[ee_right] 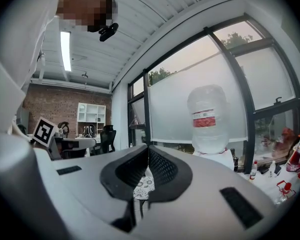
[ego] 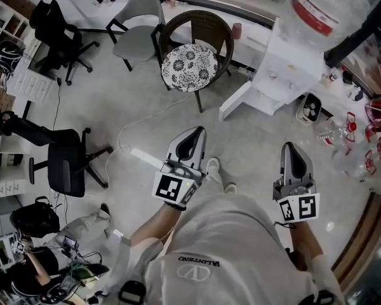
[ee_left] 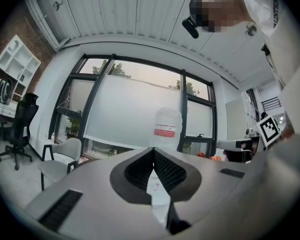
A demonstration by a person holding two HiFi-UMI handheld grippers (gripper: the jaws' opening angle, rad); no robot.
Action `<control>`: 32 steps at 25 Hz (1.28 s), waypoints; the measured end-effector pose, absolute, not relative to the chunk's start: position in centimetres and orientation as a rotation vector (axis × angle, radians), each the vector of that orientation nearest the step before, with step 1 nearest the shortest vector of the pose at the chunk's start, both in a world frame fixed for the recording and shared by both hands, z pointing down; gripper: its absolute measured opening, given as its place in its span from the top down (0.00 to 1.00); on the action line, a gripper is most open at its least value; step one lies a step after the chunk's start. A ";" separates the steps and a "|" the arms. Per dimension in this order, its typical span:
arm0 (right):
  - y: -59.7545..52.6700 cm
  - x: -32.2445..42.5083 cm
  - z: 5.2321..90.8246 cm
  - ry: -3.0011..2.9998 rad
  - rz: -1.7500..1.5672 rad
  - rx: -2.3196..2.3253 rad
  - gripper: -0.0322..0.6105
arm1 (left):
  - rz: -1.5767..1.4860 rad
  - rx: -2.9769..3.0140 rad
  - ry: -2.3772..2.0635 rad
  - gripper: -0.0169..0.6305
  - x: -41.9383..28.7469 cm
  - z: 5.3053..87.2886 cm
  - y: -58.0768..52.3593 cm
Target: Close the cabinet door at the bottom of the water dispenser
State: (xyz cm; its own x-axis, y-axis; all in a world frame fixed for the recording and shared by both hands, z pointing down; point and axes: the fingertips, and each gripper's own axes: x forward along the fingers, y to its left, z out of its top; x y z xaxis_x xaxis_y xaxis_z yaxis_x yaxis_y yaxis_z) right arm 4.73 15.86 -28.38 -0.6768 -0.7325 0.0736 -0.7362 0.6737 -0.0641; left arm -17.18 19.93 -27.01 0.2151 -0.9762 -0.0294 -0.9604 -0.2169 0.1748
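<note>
Both tools are clenched and empty. The left gripper [ego: 195, 133] has its ribbed pads [ee_left: 166, 172] pressed together at the tips with nothing caught between them, and the right gripper [ego: 290, 147] is the same. Both are held level and point ahead. I judge they are kept closed to act as blunt pushers, since a door wants a shove, not a grasp

The water dispenser [ego: 284, 75] stands well ahead of the right gripper and ahead and to the right of the left one. Its cabinet door [ego: 236, 100] is swung out from the base, with its free edge ahead of the gap between the two tools. It is well apart from both, so the push is not yet begun and an approach comes first

Only the head view shows the open door, with the wicker chair [ego: 192, 49] just to its left. Neither gripper view shows the door. The left gripper view has the water bottle [ee_left: 166, 129] straight above its closed tips, and a white surface, likely the dispenser's front, in the slit below them. The right gripper view has the bottle off to the right of its tips, with the chair's patterned cushion [ee_right: 142, 186] below them
</note>
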 end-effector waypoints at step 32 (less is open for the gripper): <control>2.1 -2.2 -0.2 -2.926 -0.002 1.031 0.92 | -0.005 2.487 -1.795 0.96 -15.1 1.7 5.7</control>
State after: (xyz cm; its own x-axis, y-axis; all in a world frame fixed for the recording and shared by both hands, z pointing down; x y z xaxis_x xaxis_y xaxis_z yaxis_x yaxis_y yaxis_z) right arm -2.25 2.07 -0.19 -0.7784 -0.6266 0.0370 -0.6266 0.7792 0.0145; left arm -15.14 5.72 1.66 0.3158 -0.9479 0.0411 -0.9477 -0.3130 0.0622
